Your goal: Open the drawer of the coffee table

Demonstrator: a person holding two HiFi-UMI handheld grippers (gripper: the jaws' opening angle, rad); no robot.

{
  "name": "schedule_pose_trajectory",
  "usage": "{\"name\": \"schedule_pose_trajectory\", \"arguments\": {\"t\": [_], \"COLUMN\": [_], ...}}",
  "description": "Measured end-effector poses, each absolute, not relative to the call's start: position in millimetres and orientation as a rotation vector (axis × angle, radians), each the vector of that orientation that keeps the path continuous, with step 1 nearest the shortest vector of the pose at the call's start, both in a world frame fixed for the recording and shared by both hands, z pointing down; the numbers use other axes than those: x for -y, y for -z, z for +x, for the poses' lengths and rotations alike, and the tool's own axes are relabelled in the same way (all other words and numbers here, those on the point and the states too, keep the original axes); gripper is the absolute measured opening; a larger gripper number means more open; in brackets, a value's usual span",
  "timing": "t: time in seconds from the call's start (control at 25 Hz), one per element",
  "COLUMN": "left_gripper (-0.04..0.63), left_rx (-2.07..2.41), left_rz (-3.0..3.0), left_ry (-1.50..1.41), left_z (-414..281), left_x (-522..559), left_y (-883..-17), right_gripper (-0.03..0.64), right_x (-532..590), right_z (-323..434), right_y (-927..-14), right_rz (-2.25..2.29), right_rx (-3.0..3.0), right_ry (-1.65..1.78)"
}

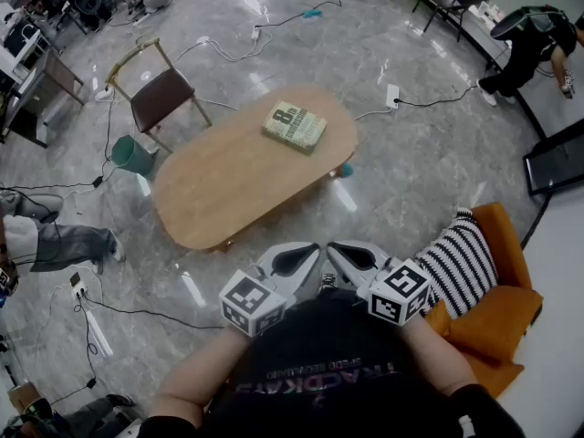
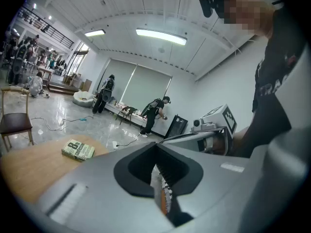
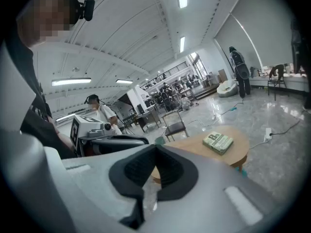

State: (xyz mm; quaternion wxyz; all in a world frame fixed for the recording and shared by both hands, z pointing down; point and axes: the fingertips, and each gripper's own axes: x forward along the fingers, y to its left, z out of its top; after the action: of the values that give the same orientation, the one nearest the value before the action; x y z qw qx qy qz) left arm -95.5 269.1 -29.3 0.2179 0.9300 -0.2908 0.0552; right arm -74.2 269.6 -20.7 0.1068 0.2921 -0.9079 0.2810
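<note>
Both grippers up close in front of your torso, side by side, tips angled in toward each other and nearly meeting.

Left gripper (image 1: 305, 255): jaws pressed together, nothing between them, aimed forward and a little downward.

Right gripper (image 1: 352, 255): the same, jaws closed and empty.

Marker cube (image 1: 252, 304) on the left gripper and its twin on the right both face up toward your head.

Left forearm (image 1: 196, 372) and right forearm (image 1: 436, 352) are bare, elbows bent, held close to your sides.

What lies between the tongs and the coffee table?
Only bare glossy floor, shown in the head view; the left tongs and right tongs, both shut, are held short of the coffee table.
</note>
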Motion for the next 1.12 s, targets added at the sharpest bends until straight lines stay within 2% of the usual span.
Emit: {"name": "schedule_pose_trajectory", "arguments": {"t": [1.12], "left_gripper": [-0.002], "left_rx": [0.823], "left_rz": [2.539], "left_ry": [-0.178], "left_z": [-86], "left_x": [-263], "left_y": [19], "right_gripper": [-0.002], "right_x": [-266], "right_z": [-64], "right_y": [16], "right_rz": [0.826], "right_rx": [2.701], "right_ry": [-0.769]}}
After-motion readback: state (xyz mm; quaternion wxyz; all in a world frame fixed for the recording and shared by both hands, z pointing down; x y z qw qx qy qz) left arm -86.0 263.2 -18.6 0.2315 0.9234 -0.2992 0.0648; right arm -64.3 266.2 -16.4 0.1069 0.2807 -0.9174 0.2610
